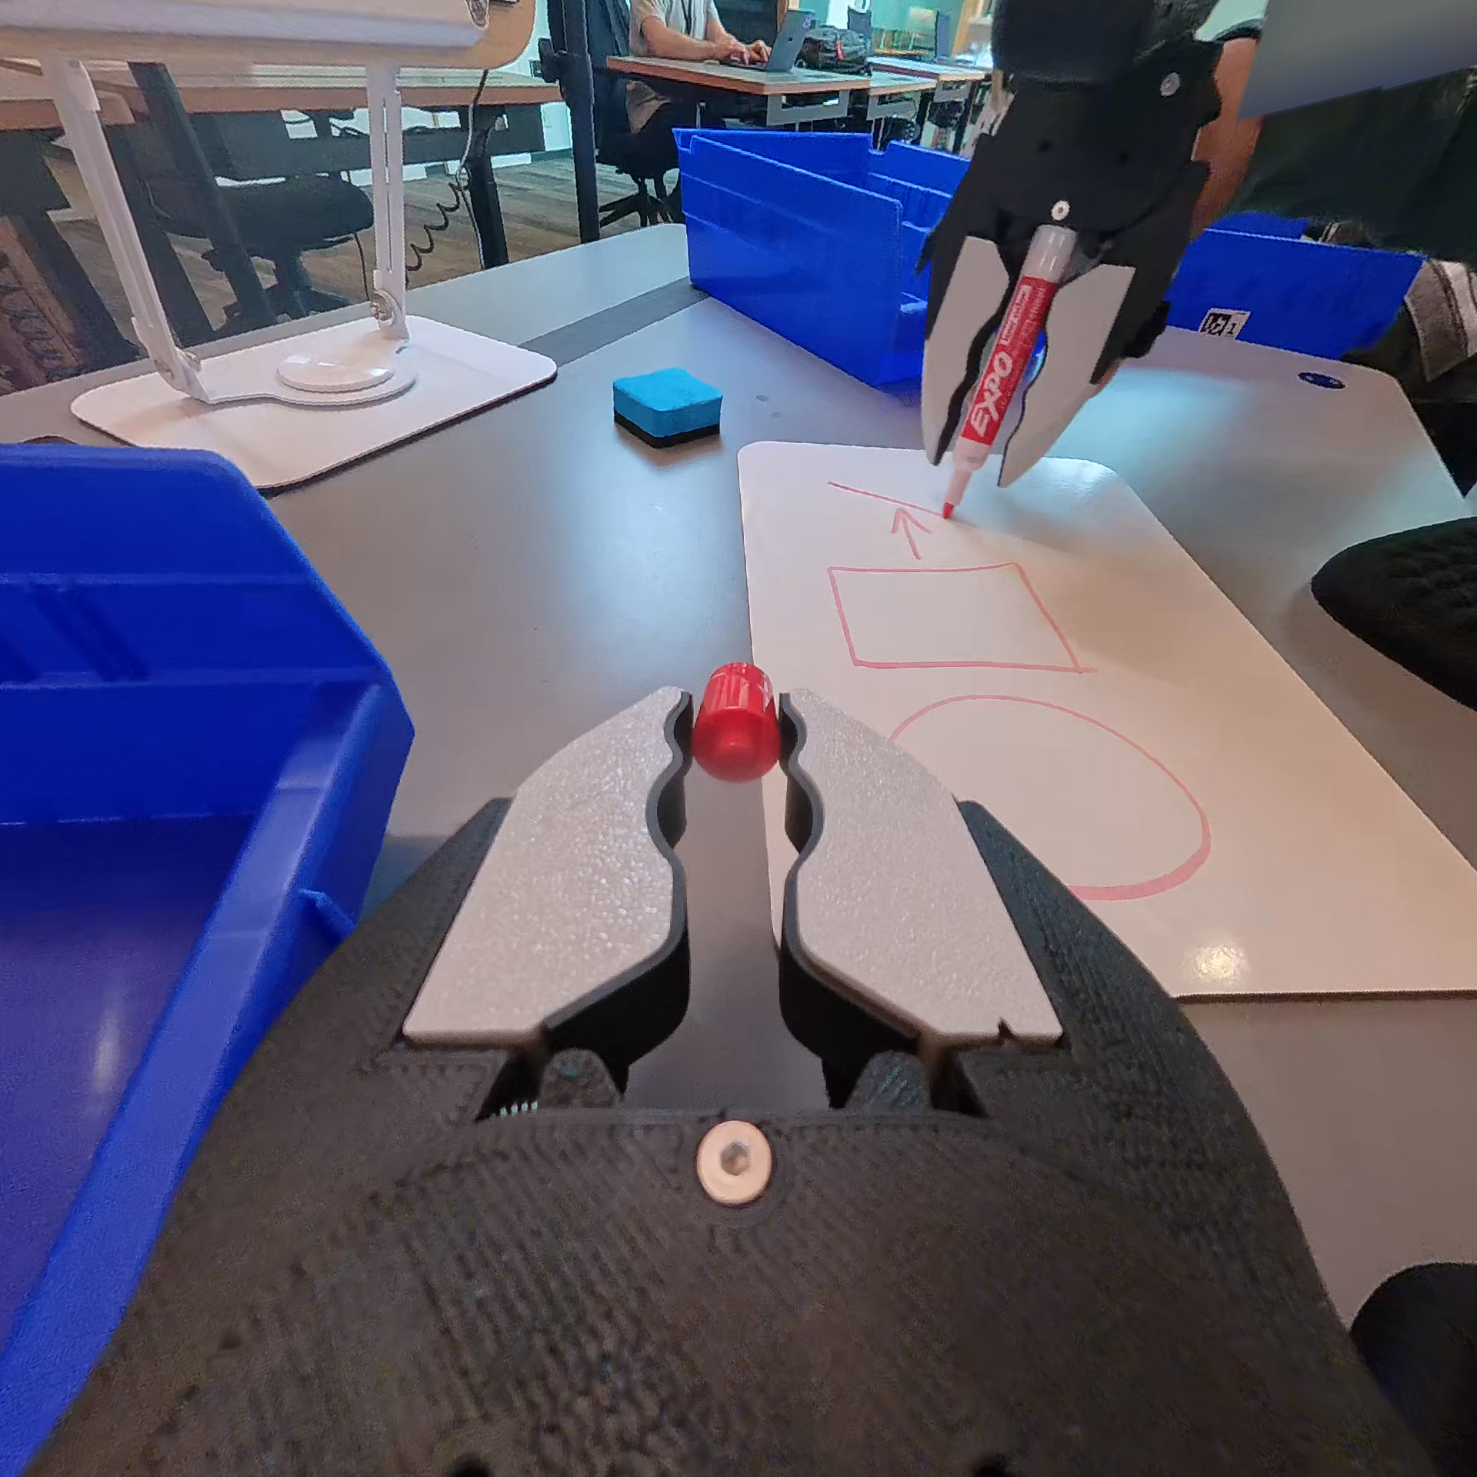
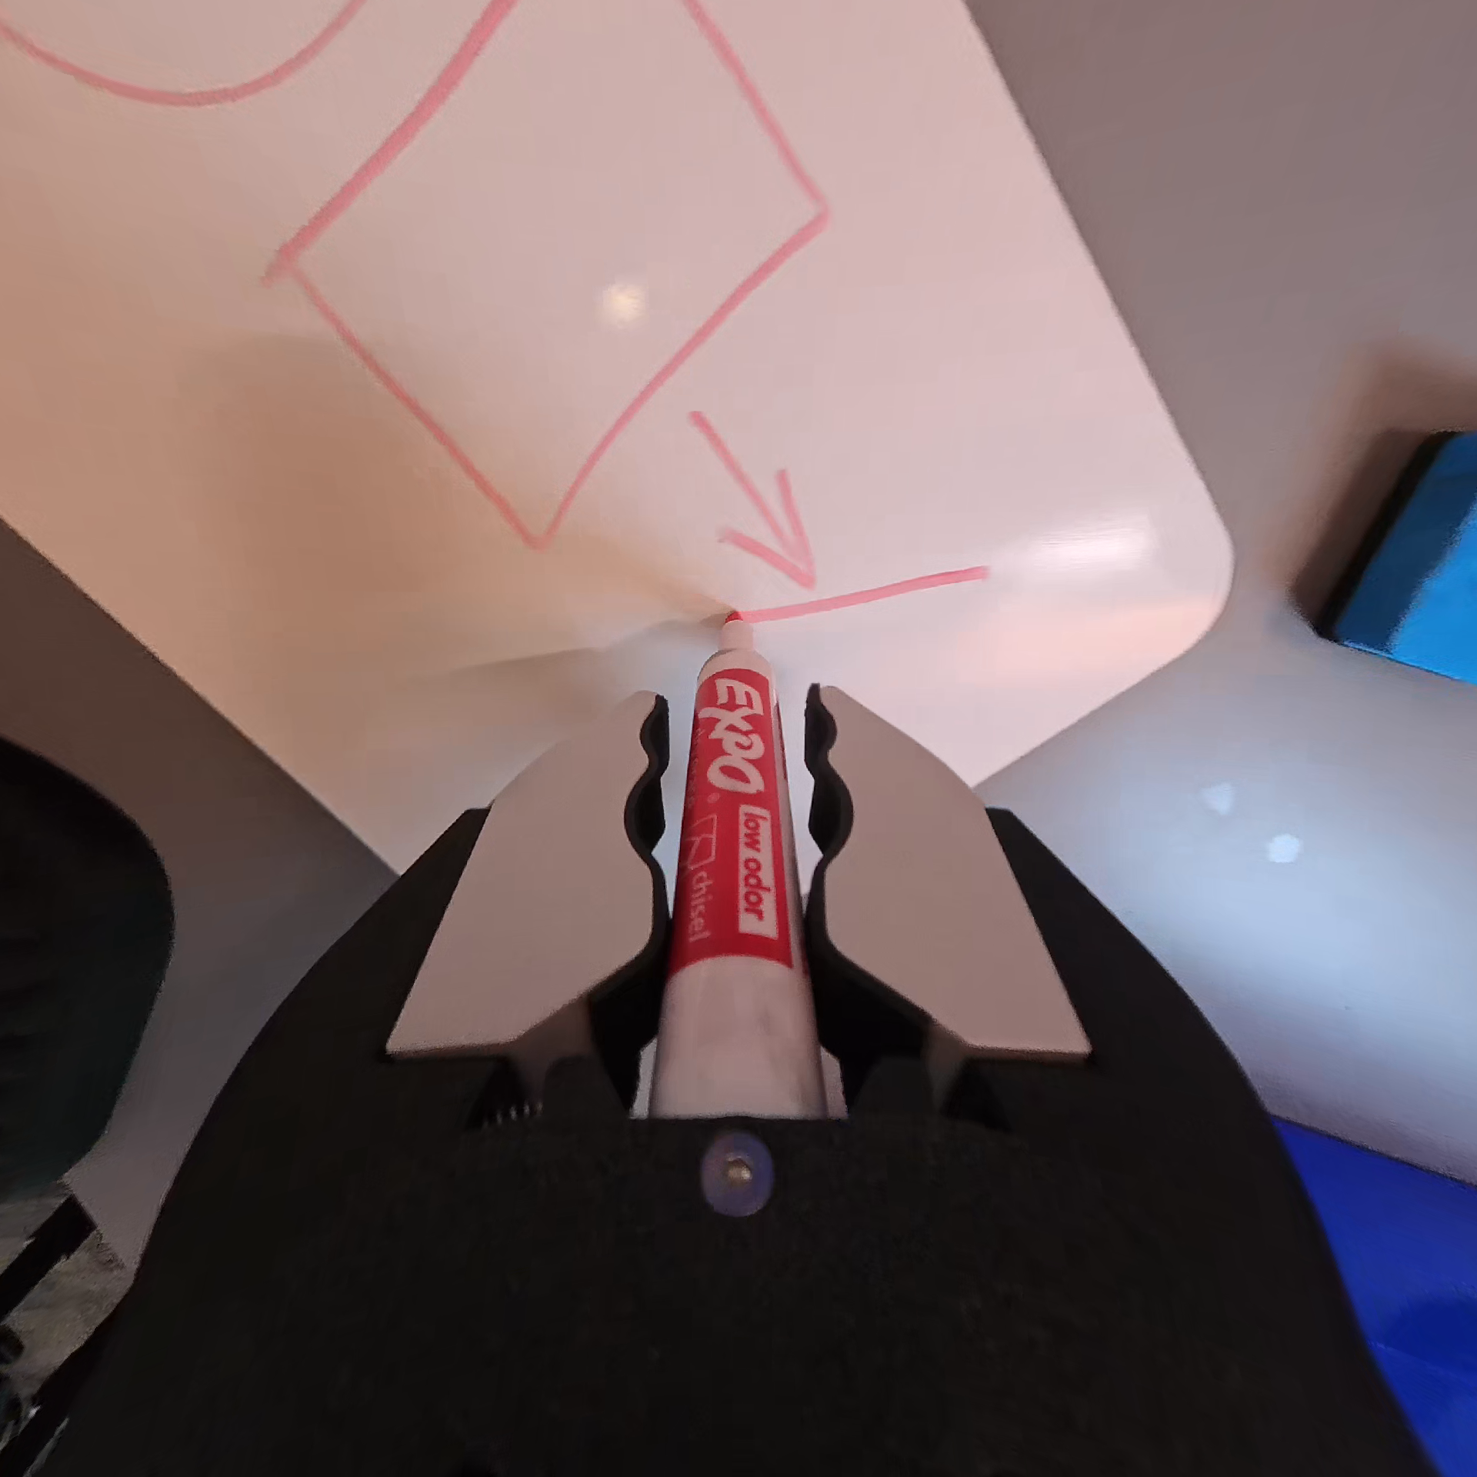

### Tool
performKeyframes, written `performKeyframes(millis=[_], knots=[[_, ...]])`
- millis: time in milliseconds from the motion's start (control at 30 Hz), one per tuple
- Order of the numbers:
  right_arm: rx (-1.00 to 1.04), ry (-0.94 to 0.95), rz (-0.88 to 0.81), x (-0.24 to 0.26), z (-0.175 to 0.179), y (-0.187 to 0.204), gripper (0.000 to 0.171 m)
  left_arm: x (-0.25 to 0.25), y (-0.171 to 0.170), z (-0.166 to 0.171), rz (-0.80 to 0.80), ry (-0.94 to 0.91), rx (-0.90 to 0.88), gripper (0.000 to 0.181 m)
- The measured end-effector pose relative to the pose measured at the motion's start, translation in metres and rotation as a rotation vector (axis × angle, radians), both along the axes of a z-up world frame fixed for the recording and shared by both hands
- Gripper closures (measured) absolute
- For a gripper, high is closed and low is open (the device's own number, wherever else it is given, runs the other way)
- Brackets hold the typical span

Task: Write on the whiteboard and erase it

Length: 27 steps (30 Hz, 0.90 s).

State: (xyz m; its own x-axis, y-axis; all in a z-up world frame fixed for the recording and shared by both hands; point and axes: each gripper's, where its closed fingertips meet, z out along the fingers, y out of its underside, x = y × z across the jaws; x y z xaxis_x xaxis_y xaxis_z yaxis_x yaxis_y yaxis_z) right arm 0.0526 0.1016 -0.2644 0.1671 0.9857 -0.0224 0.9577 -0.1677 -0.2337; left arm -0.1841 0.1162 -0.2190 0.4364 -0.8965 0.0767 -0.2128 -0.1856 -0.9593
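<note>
The right gripper (image 2: 735,707) holds a red marker (image 2: 731,847) between its jaws, which are pressed in on the marker's body. The marker points down at a slant, and its red tip touches the whiteboard (image 1: 1239,799). The tip sits at one end of a straight red line (image 2: 863,595). Just beside that line there is a small red arrow (image 2: 767,511). Past the arrow there is a red square (image 2: 551,264), and past the square a red circle (image 1: 1047,799).

The whiteboard lies flat on the grey table (image 1: 519,575). One of its short ends reaches toward the middle of the table, and the marker tip is near that end.

The left gripper (image 1: 735,719) pinches the red marker cap (image 1: 735,731) at the very tips of its jaws. The cap is just beside the long edge of the whiteboard, near the circle.

A blue eraser (image 1: 667,404) with a black bottom sits on the table, near the whiteboard's short end but not touching it. A blue bin (image 1: 160,719) stands on the table close to the left gripper. Another blue bin (image 1: 799,248) stands toward the far edge of the table, behind the eraser. A white stand (image 1: 320,384) with a flat base sits near the far corner of the table. Far behind the table, a person sits at a desk with a laptop.
</note>
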Motion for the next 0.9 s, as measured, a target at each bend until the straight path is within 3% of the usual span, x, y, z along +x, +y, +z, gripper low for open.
performKeyframes(millis=[233,567,900], knots=[[0.016,-0.014,-0.006,0.004,0.0,0.001,0.138,0.001,-0.001,0.0,-0.001,0.004,0.003,0.161],[0.061,-0.087,-0.137,0.056,0.001,0.031,0.138,0.001,0.0,0.0,-0.001,0.001,0.0,0.161],[0.088,-0.043,-0.104,0.029,0.0,0.046,0.138,0.001,0.0,-0.001,-0.003,0.002,0.0,0.161]])
